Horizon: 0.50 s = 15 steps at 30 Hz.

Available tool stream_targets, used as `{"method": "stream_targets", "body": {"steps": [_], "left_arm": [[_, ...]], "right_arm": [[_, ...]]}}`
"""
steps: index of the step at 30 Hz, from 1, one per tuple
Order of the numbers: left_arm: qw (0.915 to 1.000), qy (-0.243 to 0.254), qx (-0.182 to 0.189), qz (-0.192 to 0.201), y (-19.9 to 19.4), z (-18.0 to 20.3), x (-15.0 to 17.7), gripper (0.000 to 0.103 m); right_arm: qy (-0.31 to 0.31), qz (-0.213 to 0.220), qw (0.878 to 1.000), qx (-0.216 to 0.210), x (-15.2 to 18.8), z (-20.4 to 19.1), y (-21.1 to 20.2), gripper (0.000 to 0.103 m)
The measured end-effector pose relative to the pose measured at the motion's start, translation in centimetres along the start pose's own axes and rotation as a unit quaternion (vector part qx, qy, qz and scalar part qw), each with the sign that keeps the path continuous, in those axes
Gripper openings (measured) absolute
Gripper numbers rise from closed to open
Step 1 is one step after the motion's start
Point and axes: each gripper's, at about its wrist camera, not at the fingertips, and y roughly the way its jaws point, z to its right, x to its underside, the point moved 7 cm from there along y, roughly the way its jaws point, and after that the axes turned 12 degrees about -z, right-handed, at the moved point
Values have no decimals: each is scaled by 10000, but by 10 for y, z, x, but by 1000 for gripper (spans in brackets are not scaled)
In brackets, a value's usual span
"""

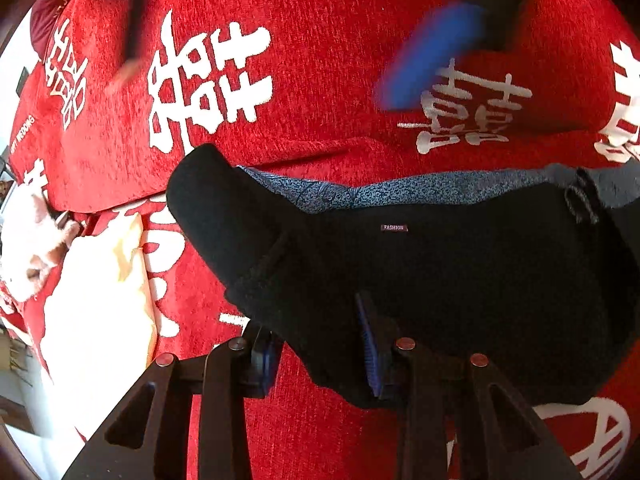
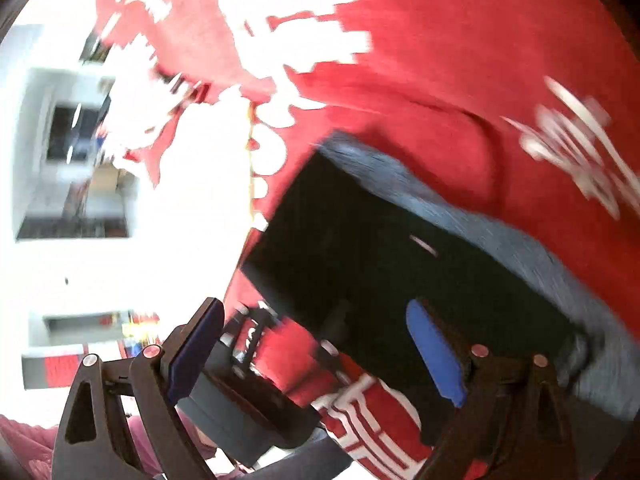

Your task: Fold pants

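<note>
Black pants (image 1: 460,280) with a grey-blue patterned lining and a small "FASHION" tag lie folded on a red cloth (image 1: 320,80) with white characters. My left gripper (image 1: 320,350) is shut on a bunched fold at the pants' near left edge, and black fabric fills the gap between its pads. My right gripper (image 1: 256,84) hovers blurred above the far side of the cloth with its fingers wide apart. In the right wrist view the right gripper (image 2: 316,354) is open with nothing between its pads, over the near corner of the pants (image 2: 380,260).
The red cloth (image 2: 440,60) ends at the left, with bright floor (image 1: 96,320) beyond. A pale fluffy object (image 1: 28,248) lies at that edge. White furniture (image 2: 60,152) stands in the blurred room. The left tool's grey body (image 2: 240,408) sits just below the right gripper's fingers.
</note>
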Motion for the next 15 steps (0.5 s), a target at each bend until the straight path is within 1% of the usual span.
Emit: {"method": "stream_targets", "body": {"steps": [2,5,6,8,9,11,12,13,15], "left_arm": [[10000,-19,5,-6,-1,1,0,35],[10000,-28,-10,3,-3,-1,3,36],[10000,-28,-18,8,-3,-1,5,35],[10000,-31,-33,37,-4,-1,6,36],[10000,-24,-39,44,-4,-1,5,36],[10000,-23,18,-27,-4,1,5,36],[10000,-36,80,-24,-6,2,4,36],[9999,-7,107,17,-9,4,3,35],[9998,89,154,106,-18,9,-1,36]], "right_arm": [[-337,-305,9989,146,-17,-20,16,94],[-636,-984,9930,170,-33,-43,50,94],[-735,-1186,9899,259,-39,-49,63,94],[-797,-1456,9847,526,-44,-49,81,94],[-762,-1608,9815,710,-45,-45,91,92],[-673,-1739,9781,921,-45,-36,100,53],[-600,-1752,9770,1056,-45,-28,102,32],[-531,-1694,9784,1058,-43,-21,100,24],[-430,-1442,9849,853,-38,-14,87,21]]}}
